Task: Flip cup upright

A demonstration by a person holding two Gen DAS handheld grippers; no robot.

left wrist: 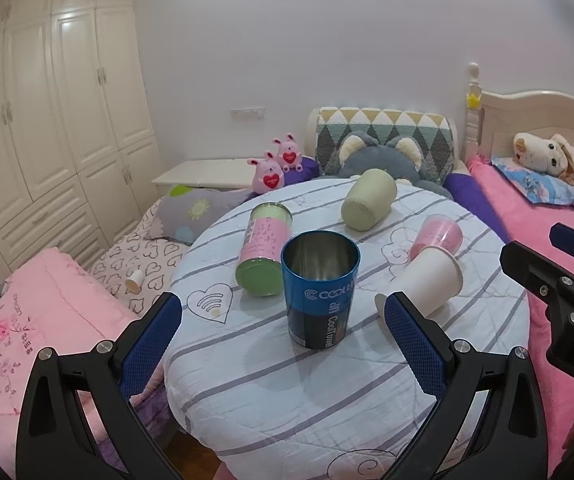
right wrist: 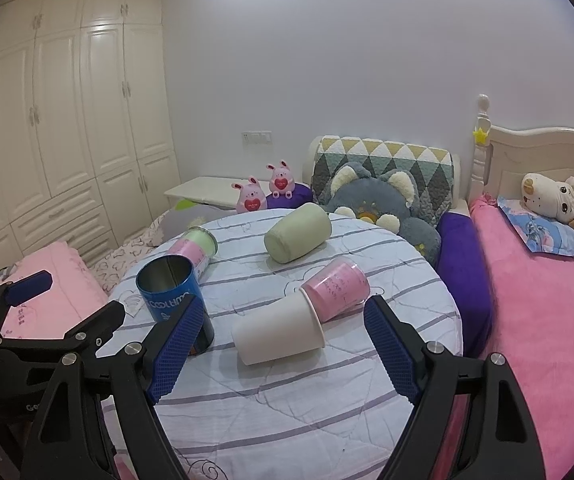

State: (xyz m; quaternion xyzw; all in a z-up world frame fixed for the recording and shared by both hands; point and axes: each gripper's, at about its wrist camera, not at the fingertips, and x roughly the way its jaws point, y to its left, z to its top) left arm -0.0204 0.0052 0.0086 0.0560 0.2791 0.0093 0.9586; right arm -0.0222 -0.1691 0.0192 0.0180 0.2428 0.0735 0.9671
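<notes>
The blue metal cup with a bare steel inside [left wrist: 321,288] stands upright, mouth up, near the middle of the left wrist view, on a round table covered by a white cloth with grey-violet stripes [left wrist: 287,400]; in the right wrist view the same cup [right wrist: 171,292] sits left of centre, partly behind a blue finger pad. The left gripper [left wrist: 283,328] frames it from the lower part of the frame, its two blue-padded fingers spread wide on either side of the cup and touching nothing. The right gripper [right wrist: 279,344] is likewise wide open and holds nothing, its fingers reaching up from the bottom of its view towards a white paper cup lying on its side [right wrist: 283,332]. That white cup rests with its mouth against a pink translucent cup, also on its side [right wrist: 337,288], just above and to the right of it. Left of the blue cup in the left wrist view lies a pink-and-green cylindrical tin [left wrist: 265,250], its green end facing the camera. Further up, near the table's far edge, a pale green tumbler [left wrist: 369,200] lies tipped over. Behind the table a grey plush cat [left wrist: 383,156] leans against a diamond-patterned cushion, and a tall cream wardrobe [left wrist: 47,120] fills the upper left.
</notes>
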